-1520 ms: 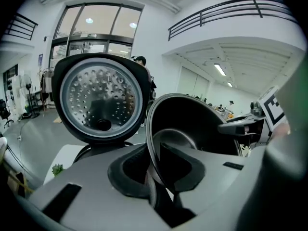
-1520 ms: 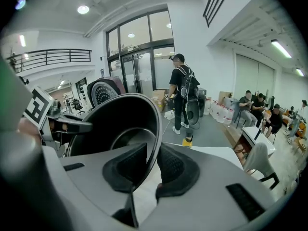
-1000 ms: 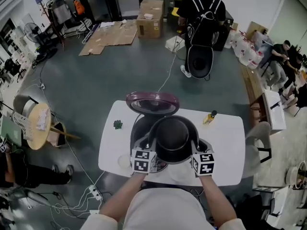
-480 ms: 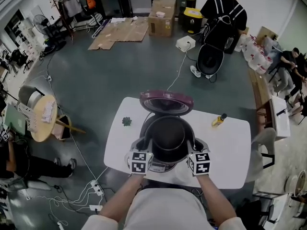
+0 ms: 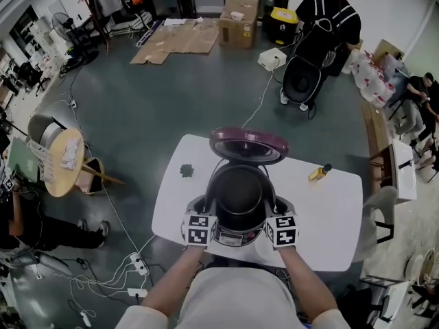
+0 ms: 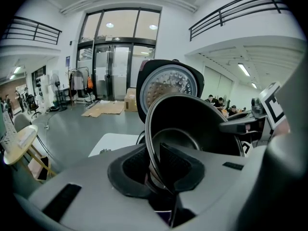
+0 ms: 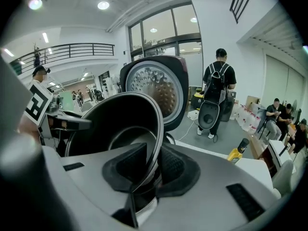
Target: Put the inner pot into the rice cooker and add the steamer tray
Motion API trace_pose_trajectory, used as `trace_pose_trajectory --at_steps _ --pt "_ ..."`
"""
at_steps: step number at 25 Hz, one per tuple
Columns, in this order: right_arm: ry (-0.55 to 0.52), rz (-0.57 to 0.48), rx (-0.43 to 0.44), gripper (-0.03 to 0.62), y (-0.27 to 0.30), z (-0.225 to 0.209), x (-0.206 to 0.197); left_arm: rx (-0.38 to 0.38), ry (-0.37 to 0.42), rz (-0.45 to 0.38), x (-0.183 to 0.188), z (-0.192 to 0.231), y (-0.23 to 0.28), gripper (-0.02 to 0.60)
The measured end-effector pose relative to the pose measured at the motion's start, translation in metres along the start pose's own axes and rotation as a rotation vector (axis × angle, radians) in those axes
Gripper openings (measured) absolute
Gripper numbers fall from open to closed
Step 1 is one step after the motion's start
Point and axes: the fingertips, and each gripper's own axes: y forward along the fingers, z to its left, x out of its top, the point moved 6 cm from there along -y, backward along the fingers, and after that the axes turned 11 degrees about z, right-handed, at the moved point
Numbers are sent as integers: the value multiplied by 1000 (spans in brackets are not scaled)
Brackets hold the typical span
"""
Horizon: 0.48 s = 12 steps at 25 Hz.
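The dark inner pot [image 5: 239, 194] hangs centred over the opening of the rice cooker [image 5: 236, 235], whose purple lid [image 5: 248, 144] stands open behind it. My left gripper [image 5: 209, 210] is shut on the pot's left rim and my right gripper [image 5: 272, 210] on its right rim. In the left gripper view the thin rim [image 6: 150, 148] runs between the pads of the left gripper [image 6: 154, 170]. The right gripper view shows the same grip, the right gripper [image 7: 153, 170] on the rim [image 7: 158, 134]. Whether the pot rests in the cooker I cannot tell. No steamer tray shows clearly.
On the white table [image 5: 336, 232] lie a small green thing [image 5: 186, 171] at the left and a yellow bottle [image 5: 319, 173] at the right. A person with a backpack [image 5: 322, 26] stands beyond. A round wooden table [image 5: 58, 163] and floor cables sit left.
Both grippers have carried the pot from slightly right of the cooker to centred over its opening, and lower. Both grips are unchanged.
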Motion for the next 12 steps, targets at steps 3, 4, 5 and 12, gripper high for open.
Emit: trace_pose_trajectory --at_steps 3,4,5,12 --pt "10 34 6 85 10 1 -3 -7 17 43 -3 4 9 86" --pt "14 47 7 86 13 1 -3 -8 21 58 -3 6 11 86" --pt "17 60 7 86 14 2 -2 -9 24 72 -3 8 13 87" --pt "22 134 -3 86 25 3 -1 -26 39 148 -4 11 22 89"
